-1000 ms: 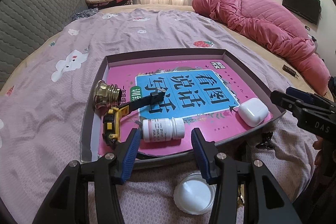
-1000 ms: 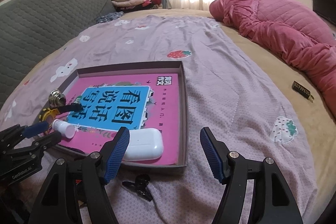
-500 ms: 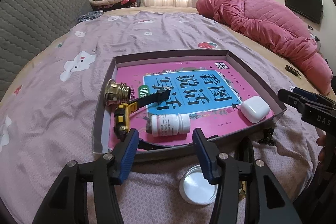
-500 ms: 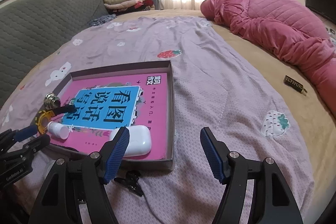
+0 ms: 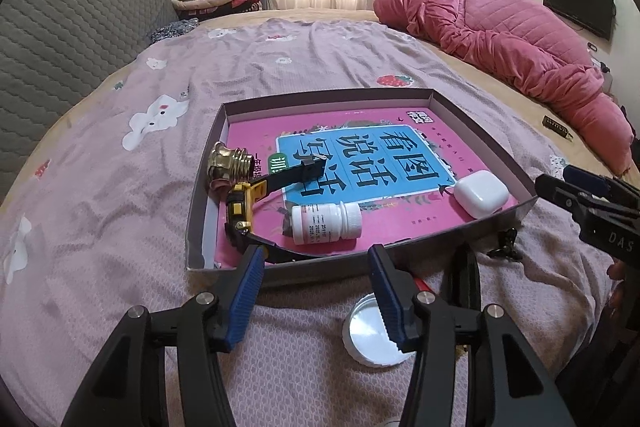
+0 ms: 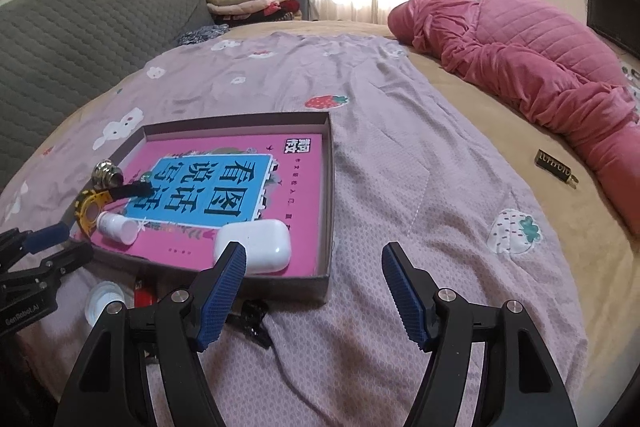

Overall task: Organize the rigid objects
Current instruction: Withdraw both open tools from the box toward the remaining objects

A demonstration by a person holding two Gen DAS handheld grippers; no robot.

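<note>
Pill bottle [image 5: 326, 223] on its side inside shallow box [image 5: 332, 98], near front wall; earbud case [image 5: 482, 193], tape measure [image 5: 240, 205] and brass fitting [image 5: 230, 167] in box too. White lid [image 5: 374, 337] and black clip [image 5: 506, 245] just outside front wall, on bed [image 5: 120, 227]. Clip's cord [image 6: 288, 367] seen from right wrist only. Left tongs [image 5: 315, 253] just widening, gripping nothing; right tongs [image 6: 313, 249] spread wide, empty.

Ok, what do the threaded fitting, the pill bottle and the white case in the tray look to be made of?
Threaded fitting: looks like brass, a shiny gold metal with bright glints on its ridges.
Pill bottle: seems matte white plastic, with a ribbed cap and printed label.
White case: likely glossy hard plastic, smooth with soft highlights.
</note>
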